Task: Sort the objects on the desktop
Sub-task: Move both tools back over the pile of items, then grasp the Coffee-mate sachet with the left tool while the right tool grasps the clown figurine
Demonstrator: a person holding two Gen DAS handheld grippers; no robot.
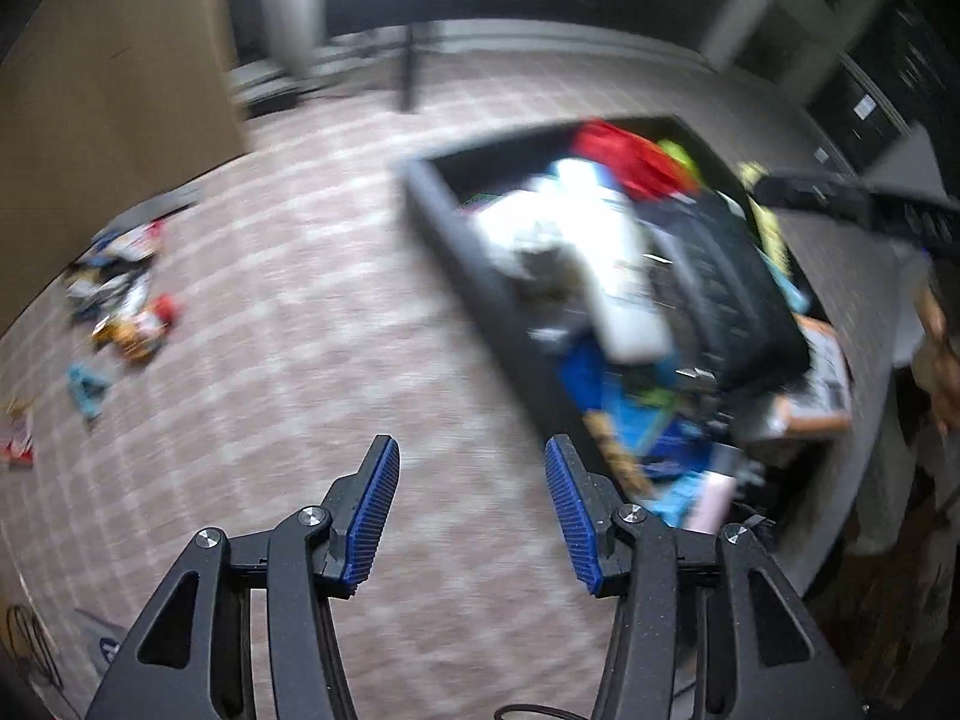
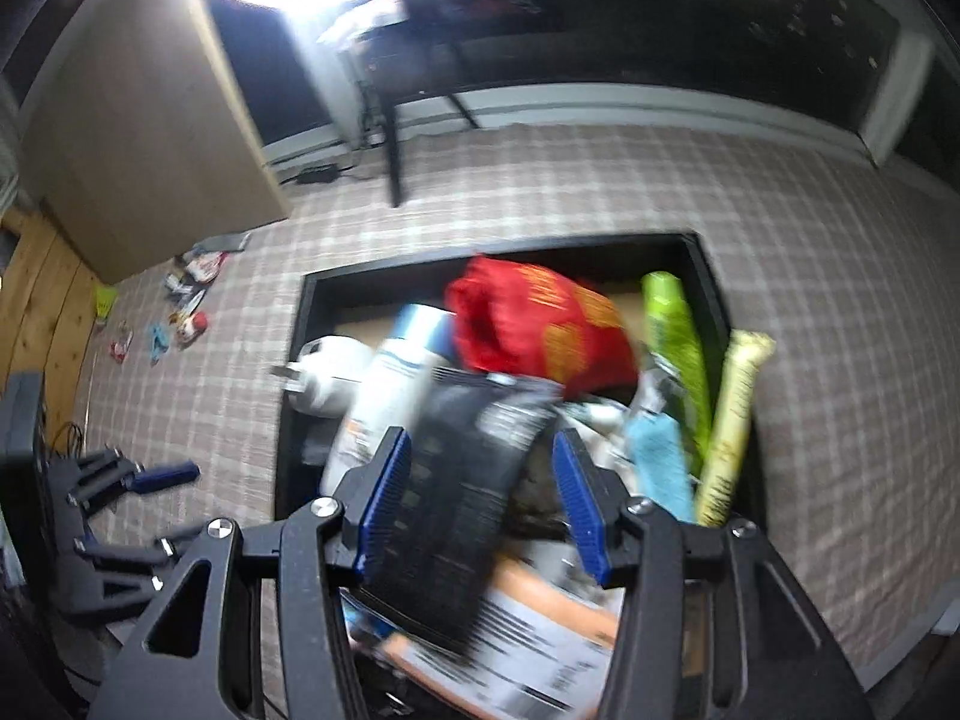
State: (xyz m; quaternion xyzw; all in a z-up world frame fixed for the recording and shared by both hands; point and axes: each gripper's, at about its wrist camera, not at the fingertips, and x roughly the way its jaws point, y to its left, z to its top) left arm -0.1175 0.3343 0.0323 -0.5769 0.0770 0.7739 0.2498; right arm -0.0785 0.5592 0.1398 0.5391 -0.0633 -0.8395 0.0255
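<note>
We read the long black rectangular tray (image 2: 702, 276) on the checked pink-and-white tablecloth (image 2: 840, 360) as the sorting bin, and it is already crowded: a red crinkly snack bag (image 2: 528, 324), a white plastic bottle (image 2: 384, 384), a bright green packet (image 2: 675, 336), a pale yellow stick packet (image 2: 735, 420), a light blue cloth (image 2: 657, 462) and a black ribbed flat object (image 2: 468, 480) lying on top. So we judge much of the sorting done.

What is left, we think, is the small scatter of mixed wrappers and little items (image 1: 126, 300) lying well apart from the tray, toward the far left of the cloth.

Our right gripper (image 2: 483, 498) hangs over the tray with its jaws apart; the ribbed object lies between them, but blur keeps us from seeing contact. Our left gripper (image 1: 471, 510) is open and empty over bare cloth just beside the tray.
</note>
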